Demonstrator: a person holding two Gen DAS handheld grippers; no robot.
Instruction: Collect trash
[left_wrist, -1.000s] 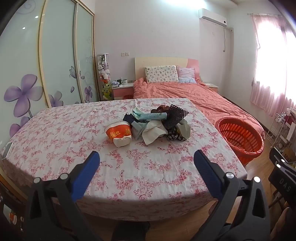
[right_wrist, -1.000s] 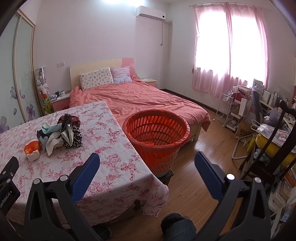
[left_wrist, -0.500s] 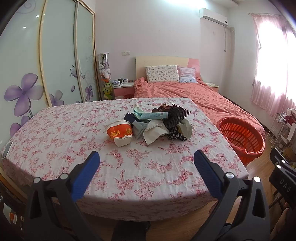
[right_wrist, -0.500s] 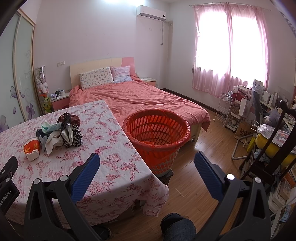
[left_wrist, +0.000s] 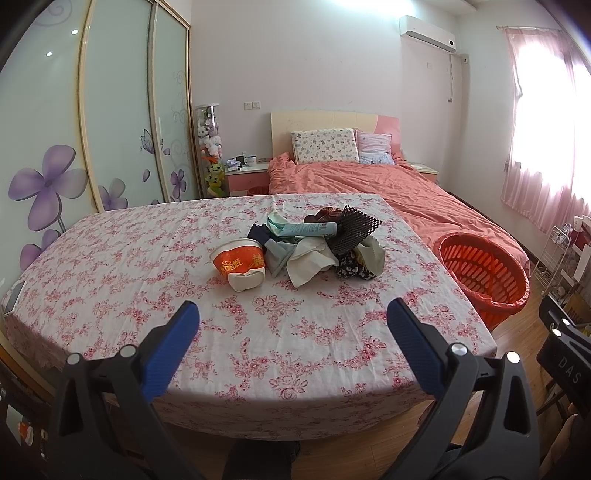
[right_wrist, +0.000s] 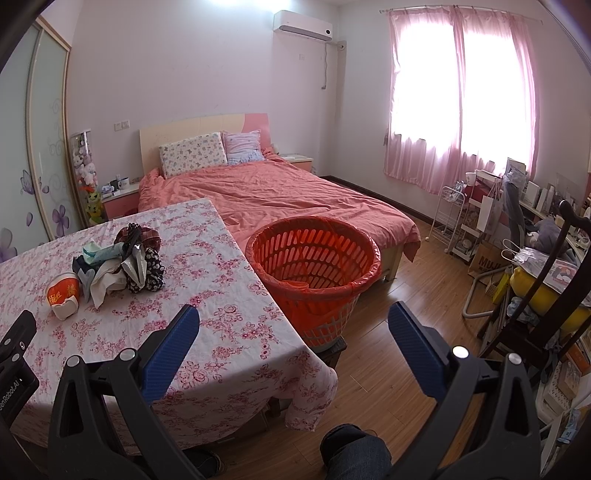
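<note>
Trash pile (left_wrist: 317, 245) sits mid-table (left_wrist: 147, 266) on the flowered cloth: wrappers, black mesh, crumpled paper. Orange noodle cup (left_wrist: 240, 264) lies tipped just left of the pile, touching it. Orange basket (right_wrist: 314, 273) stands on the floor off the table's right edge. Left gripper (left_wrist: 291, 325) wide, empty, above the table's near edge. Right gripper (right_wrist: 293, 325) wide, empty, before the basket.

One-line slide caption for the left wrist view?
Open left gripper faces trash pile and noodle cup on floral table; orange basket alongside.
</note>
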